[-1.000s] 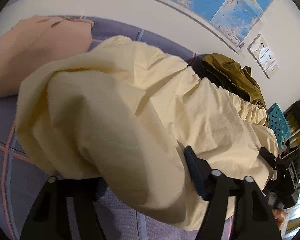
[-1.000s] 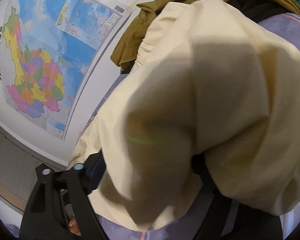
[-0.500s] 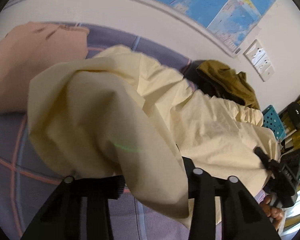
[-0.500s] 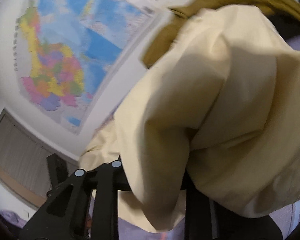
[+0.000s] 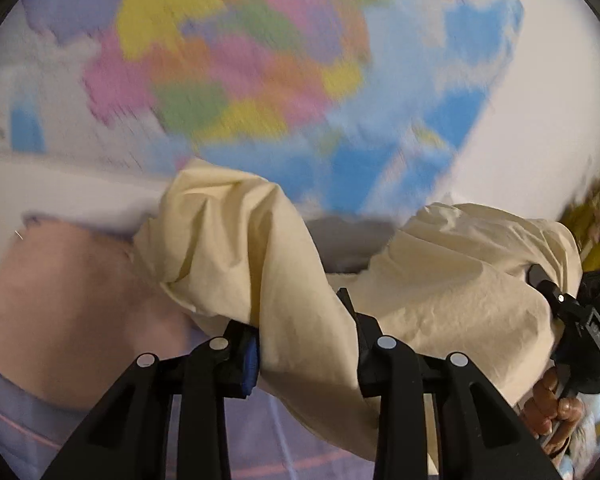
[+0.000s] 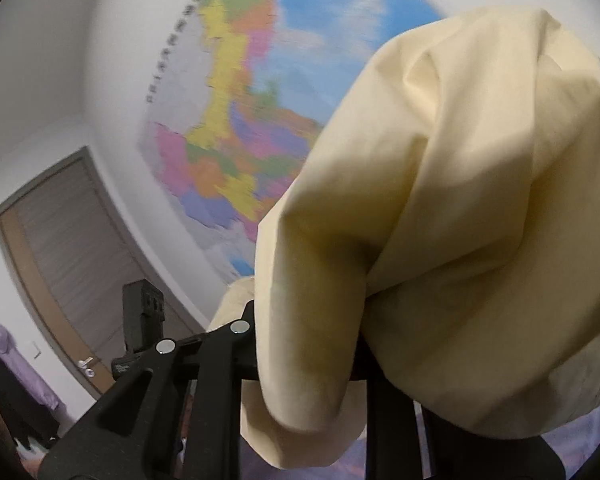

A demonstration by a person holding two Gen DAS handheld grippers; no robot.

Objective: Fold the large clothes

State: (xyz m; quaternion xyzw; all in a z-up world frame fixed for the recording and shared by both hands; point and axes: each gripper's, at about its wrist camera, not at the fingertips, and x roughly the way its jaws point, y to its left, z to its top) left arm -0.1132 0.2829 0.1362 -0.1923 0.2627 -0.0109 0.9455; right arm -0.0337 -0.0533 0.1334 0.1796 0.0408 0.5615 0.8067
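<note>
The jaws of the left gripper (image 5: 300, 344) are clamped on a fold of the pale yellow garment (image 5: 440, 292), which bunches up between and above them and drapes down over the jaw tips. In the left wrist view the cloth stretches off to the right of the jaws to the right gripper (image 5: 556, 304), whose tips are buried in the fabric; a hand (image 5: 552, 404) holds its handle at the lower right. To the left of the jaws lies a pink cloth (image 5: 68, 304), and below them a lilac surface (image 5: 260, 440) with thin pink lines. Above, a wall map (image 5: 260, 72) is smeared by motion blur.

In the right wrist view the jaws are pinched on the same garment (image 6: 440, 220), which balloons above and to the right and covers the right-hand finger almost wholly. Only this view shows, left of the jaws, a grey door (image 6: 72, 240) with its handle, something purple (image 6: 16, 364) at the frame edge, and the boxy back of the left gripper (image 6: 142, 320). The map (image 6: 236, 132) is sharper here.
</note>
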